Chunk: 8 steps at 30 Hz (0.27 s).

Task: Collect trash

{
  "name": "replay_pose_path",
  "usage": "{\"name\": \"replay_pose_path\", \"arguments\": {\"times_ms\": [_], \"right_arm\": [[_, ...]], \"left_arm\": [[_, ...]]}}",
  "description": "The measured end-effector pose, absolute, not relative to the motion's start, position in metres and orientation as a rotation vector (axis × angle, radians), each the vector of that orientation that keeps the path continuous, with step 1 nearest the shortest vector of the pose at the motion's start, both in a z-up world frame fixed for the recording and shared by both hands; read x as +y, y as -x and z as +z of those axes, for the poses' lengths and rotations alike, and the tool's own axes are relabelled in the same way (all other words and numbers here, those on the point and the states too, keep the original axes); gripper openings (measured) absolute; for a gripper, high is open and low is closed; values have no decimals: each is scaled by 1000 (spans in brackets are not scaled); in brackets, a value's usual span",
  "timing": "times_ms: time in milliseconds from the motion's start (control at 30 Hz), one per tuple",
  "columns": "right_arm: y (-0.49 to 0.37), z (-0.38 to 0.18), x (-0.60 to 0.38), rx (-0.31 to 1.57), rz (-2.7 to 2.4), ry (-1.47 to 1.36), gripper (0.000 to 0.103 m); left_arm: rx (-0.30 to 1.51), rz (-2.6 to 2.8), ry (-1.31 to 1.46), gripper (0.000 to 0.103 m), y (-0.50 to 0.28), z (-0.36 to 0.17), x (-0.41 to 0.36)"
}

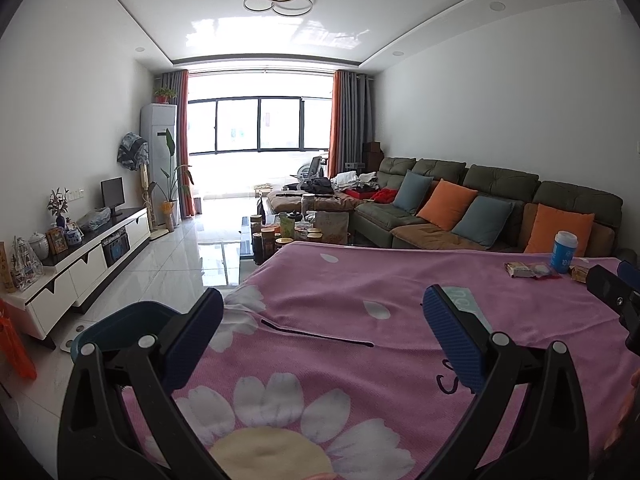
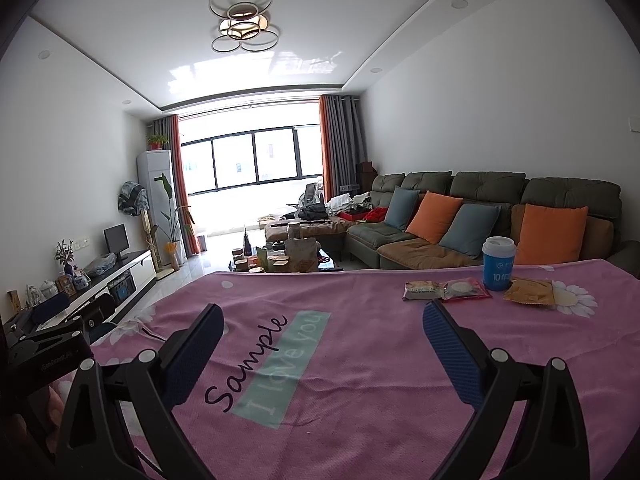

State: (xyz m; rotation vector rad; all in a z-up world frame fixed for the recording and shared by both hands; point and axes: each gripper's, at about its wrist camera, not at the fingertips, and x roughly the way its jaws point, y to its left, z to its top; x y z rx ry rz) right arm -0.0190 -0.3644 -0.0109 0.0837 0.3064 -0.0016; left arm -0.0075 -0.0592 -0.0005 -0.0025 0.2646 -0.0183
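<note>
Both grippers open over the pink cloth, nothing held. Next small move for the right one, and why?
Probably ease the right gripper forward and to the right toward the dark snack wrapper, the nearest of the wrappers. Its jaws stand wide open and empty over the pink tablecloth, while the wrappers and the blue cup sit ahead on the right. The left gripper is farther from them.

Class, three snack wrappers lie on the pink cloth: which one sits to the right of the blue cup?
The tan wrapper; the brown wrapper and red-edged wrapper lie left of the blue cup.
</note>
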Motion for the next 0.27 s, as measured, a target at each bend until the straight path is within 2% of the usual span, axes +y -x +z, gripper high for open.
{"name": "replay_pose_path", "arguments": {"times_ms": [267], "right_arm": [[-4, -22, -389, 456, -28, -83, 96]], "left_arm": [[566, -87, -43, 98, -63, -18, -65]]}}
